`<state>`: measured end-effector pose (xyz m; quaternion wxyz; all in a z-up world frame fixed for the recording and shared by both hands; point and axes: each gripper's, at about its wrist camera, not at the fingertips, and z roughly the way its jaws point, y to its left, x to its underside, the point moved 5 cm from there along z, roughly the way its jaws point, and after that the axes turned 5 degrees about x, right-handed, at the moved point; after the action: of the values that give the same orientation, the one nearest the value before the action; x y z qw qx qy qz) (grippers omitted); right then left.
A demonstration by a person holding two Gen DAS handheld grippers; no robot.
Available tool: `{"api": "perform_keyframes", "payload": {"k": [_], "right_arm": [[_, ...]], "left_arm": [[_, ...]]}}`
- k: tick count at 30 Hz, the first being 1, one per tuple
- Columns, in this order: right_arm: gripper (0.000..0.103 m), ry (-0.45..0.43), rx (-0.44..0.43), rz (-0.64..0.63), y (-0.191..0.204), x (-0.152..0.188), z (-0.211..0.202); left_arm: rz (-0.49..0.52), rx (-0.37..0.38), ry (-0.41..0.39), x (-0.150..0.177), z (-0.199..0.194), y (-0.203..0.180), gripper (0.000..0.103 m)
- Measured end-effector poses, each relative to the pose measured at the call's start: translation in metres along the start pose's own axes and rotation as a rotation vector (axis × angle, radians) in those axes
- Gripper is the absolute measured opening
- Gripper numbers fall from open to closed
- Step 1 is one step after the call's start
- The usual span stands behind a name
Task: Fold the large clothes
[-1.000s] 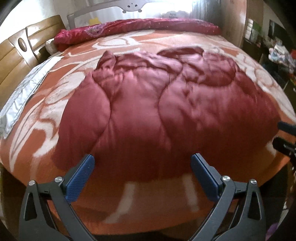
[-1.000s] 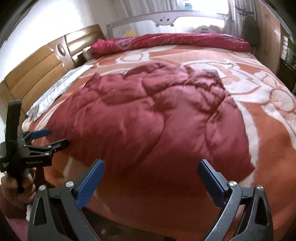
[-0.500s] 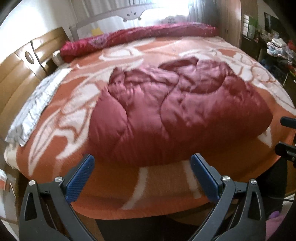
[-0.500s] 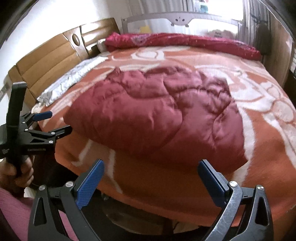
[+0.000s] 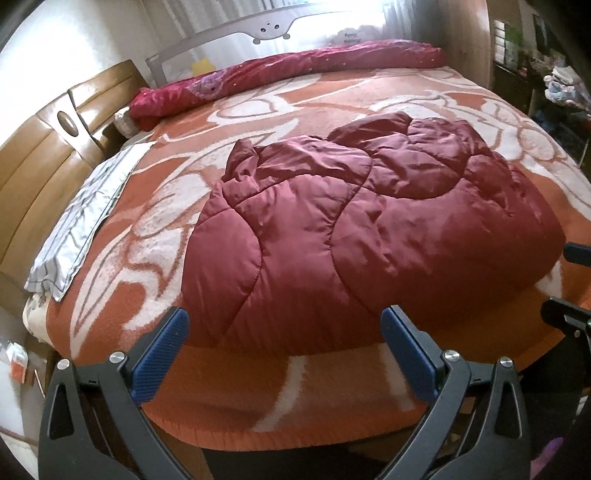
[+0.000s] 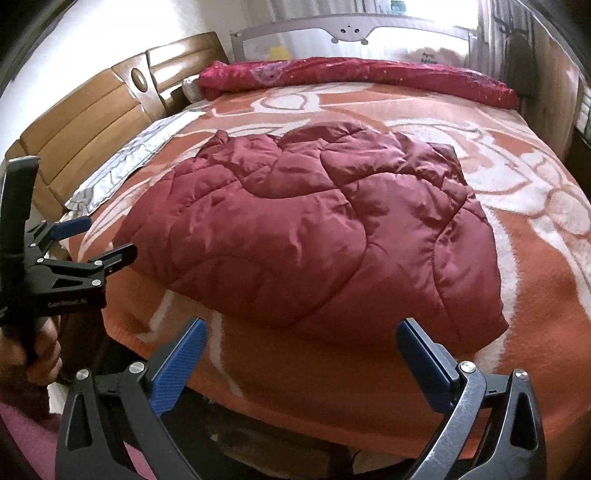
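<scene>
The frame is filled by a bed [image 5: 369,96] covered with an orange and white patterned blanket [image 5: 229,384], backed on its left by a wooden headboard [image 6: 92,122] and on its far side by a grey rail [image 6: 347,29]. A dark red quilted garment [image 5: 351,236] is spread in a rumpled, puffy heap across the middle of the blanket, its near edge lying close to the near edge of the bed. A long crimson rolled quilt [image 5: 295,70] is laid along the far side, and a grey-white folded cloth [image 5: 85,214] is seen beside the headboard. The left gripper [image 5: 284,354] is held at the near edge of the bed with its blue pads set wide apart and nothing between them (the garment's hem is seen just beyond the tips). The right gripper [image 6: 301,365] is likewise spread wide and empty, held off the bed's near edge. In the right wrist view the left gripper is seen gripped by a hand [image 6: 33,347].
</scene>
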<state>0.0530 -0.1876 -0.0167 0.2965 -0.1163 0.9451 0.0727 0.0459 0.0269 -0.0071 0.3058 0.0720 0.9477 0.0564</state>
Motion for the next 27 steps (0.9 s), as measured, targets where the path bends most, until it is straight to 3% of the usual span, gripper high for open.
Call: {"api": "perform_keyframes", "payload": {"k": [27], "right_arm": [[0.103, -0.007, 0.007, -0.029, 0.004, -0.044, 0.022]], "left_arm": [[-0.011, 0.016, 0.016, -0.027, 0.023, -0.007, 0.103]]}}
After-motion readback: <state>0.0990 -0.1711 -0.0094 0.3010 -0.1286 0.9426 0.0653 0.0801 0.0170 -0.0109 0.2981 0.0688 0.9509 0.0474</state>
